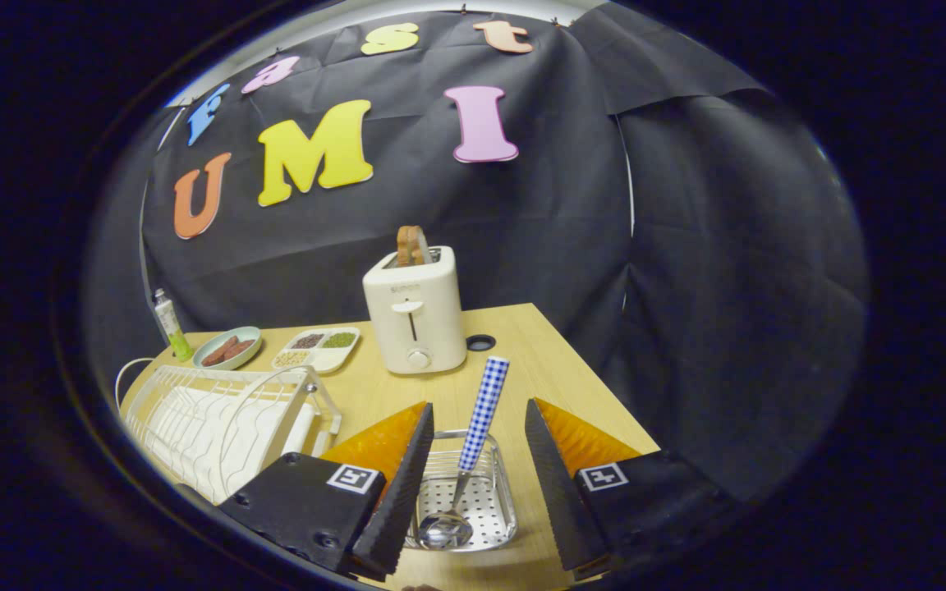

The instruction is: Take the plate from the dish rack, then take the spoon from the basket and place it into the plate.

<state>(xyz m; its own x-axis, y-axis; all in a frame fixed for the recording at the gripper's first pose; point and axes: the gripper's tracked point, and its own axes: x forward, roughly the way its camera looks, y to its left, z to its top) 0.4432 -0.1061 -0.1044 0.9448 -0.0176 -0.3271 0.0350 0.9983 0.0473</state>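
Black cloth walls enclose a light wooden tabletop. Gripper is wide open and holds nothing — its two fingers stand apart on either side of a perforated metal basket, without touching it. Spoon stands tilted in that basket, bowl down on the perforated floor, blue-and-white checked handle leaning up and away between the fingers. White wire dish rack sits to the left of the fingers, near the tabletop's left edge; pale upright shapes in it look like dishware, but the plate cannot be made out with certainty. Beyond the fingers, mid-tabletop, stands a cream toaster with a slice of toast sticking up from its slot. Left of the toaster — a divided tray with dark and green contents, a small green dish holding brown pieces, and a small tube-like bottle near the far left corner. Small dark ring lies just right of the toaster.
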